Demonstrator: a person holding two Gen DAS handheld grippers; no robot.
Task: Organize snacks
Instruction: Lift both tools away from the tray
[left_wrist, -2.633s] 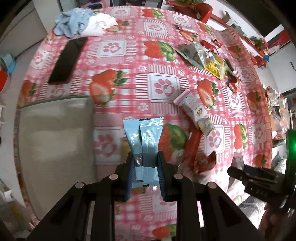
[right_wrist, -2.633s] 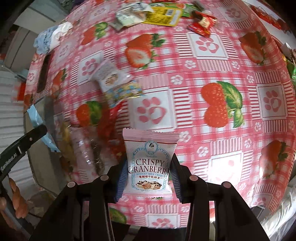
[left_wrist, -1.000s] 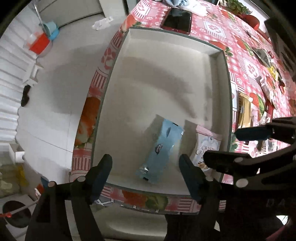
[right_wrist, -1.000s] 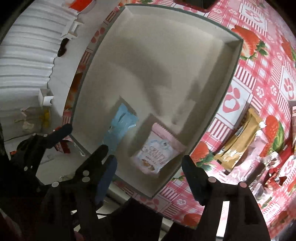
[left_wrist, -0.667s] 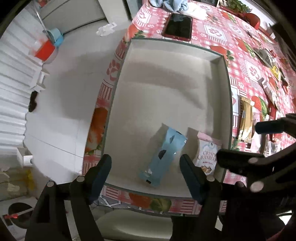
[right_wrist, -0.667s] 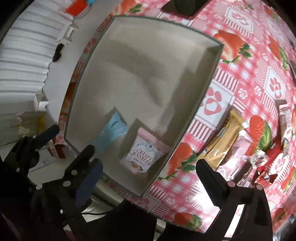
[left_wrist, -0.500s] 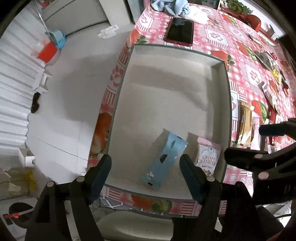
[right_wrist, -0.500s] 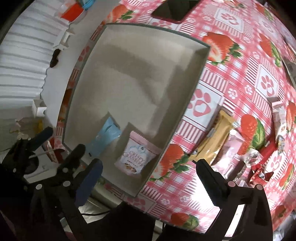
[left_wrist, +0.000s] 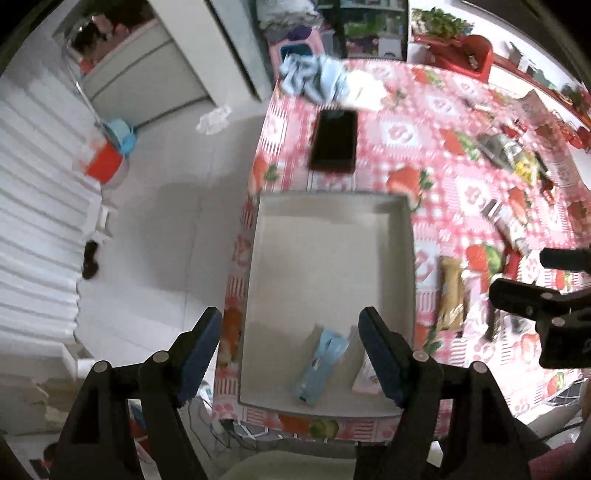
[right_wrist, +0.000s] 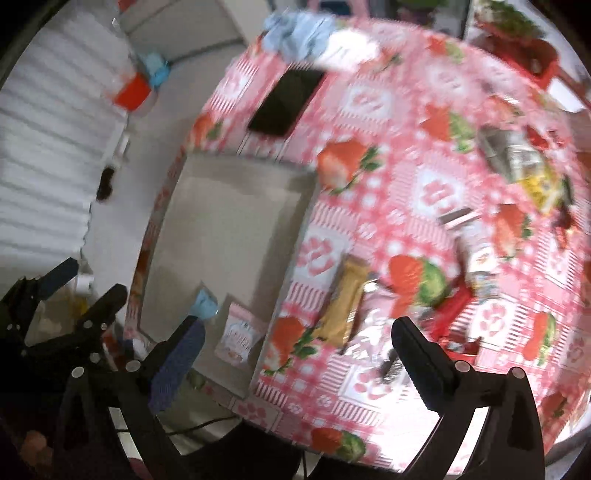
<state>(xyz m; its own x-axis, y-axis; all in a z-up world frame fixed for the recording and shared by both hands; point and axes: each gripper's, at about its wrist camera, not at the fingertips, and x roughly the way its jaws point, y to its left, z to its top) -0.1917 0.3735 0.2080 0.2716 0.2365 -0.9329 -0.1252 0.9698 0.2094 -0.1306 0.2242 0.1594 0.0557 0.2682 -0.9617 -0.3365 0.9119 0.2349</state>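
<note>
Change: both claws carried a packet a moment ago; now both packets lie in the tray (left_wrist: 402, 236) and the claws have pulled up and back from it.
Left claw (left_wrist: 291, 354): spread wide, nothing between the jaws, hanging above the tray's near end.
Right claw (right_wrist: 295, 354): also spread wide and carrying nothing; it has swung off the tray toward the loose snacks on the tabletop (right_wrist: 424, 192).
Blue packet (left_wrist: 319, 363): lying flat and slanted in the tray's near end, apart from the walls.
Pink packet (right_wrist: 240, 338): in the tray's near right corner, just beside the blue packet; in the left view only a sliver shows behind the claw's right jaw.
Tray: at the tabletop's near left edge, otherwise bare inside.
Still out: a gold bar (right_wrist: 345, 306) lies just beside the tray's right wall, with a dark bar (left_wrist: 493, 321) next to it; a white-and-pink packet (right_wrist: 476, 254) and a green and yellow heap (right_wrist: 521, 166) sit farther off. The right view is blurred, so finer labels cannot be read.
Not snacks: a phone (left_wrist: 334, 140) and a cloth (left_wrist: 325, 83) beyond the tray.
Meaning: two snacks are stowed and many remain, so the task looks early. The likely next step is a fresh pick, and the gold bar seems the closest candidate for the right claw.
</note>
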